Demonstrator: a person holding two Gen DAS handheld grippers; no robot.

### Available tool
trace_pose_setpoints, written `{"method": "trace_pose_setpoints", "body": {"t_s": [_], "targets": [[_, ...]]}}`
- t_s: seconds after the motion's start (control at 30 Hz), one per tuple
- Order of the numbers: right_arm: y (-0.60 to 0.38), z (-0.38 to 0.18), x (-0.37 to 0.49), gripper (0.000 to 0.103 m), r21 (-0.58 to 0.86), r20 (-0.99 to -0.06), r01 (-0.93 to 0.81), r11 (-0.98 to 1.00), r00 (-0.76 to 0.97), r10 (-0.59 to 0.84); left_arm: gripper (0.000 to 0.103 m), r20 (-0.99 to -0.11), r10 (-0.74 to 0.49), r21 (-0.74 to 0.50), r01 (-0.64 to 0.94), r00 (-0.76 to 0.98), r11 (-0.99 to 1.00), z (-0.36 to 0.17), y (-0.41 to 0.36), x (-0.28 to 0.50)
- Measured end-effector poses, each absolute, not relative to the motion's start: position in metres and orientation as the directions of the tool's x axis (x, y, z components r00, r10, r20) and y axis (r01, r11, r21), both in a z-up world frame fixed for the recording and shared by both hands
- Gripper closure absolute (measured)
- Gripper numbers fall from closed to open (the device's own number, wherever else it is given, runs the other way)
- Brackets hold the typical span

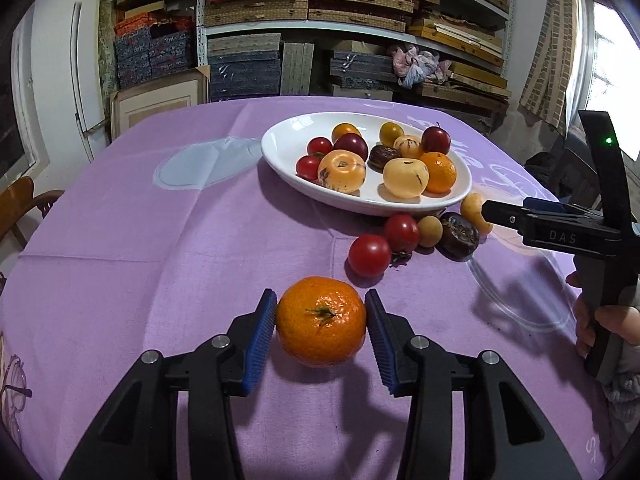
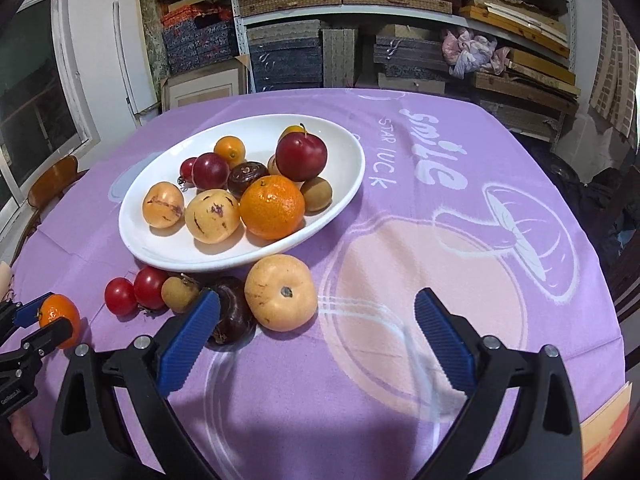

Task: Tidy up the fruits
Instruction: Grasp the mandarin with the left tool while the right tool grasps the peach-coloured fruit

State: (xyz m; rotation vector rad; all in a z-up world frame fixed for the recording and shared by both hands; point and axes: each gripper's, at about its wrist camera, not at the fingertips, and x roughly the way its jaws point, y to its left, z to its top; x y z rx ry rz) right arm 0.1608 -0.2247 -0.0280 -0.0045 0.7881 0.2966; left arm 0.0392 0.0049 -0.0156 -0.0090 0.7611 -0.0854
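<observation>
Step in hand: picking up a loose fruit. The left gripper grips the mandarin near the plate, pads against its sides. The right gripper is open and empty beside the plate. Next move: carry the mandarin over the rim and release.

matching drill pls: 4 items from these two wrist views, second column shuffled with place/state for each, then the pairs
1. stemmed orange mandarin
2. dark red plum with stalk
3. pale yellow round fruit with dimple
4. right gripper

A. on purple cloth, just outside the dish rim
B. open, holding nothing
C. between the left gripper's blue pads
D. in the white oval dish

Pairs: 1-C, 2-D, 3-A, 4-B
</observation>
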Motion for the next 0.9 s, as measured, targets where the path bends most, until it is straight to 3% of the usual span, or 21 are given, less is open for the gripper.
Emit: {"method": "trace_pose_setpoints", "body": {"t_s": [0.1,0.33,0.6,0.9], "targets": [[-0.219,-0.033,0.169,0.027,0.106,-0.719,-0.272,0.956,0.643,0.263,0.057,-0.692,-0.084,-0.031,0.087,0.717,0.996,-0.017,0.004,0.038],[-0.218,-0.036,0.177,0.031,0.139,-0.724,-0.275,0.951,0.628,0.287,0.057,-0.706,-0.106,-0.051,0.1,0.7,0.994,-0.021,0.007,0.039],[-0.222,-0.036,0.176,0.06,0.236,-0.715,-0.311,0.921,0.586,0.381,0.057,-0.712,-0.111,-0.057,0.1,0.694,0.993,-0.022,0.007,0.041],[-0.227,-0.04,0.181,0.059,0.304,-0.706,-0.29,0.908,0.571,0.419,0.057,-0.714,-0.116,-0.065,0.099,0.69,0.993,-0.022,0.008,0.041]]}}
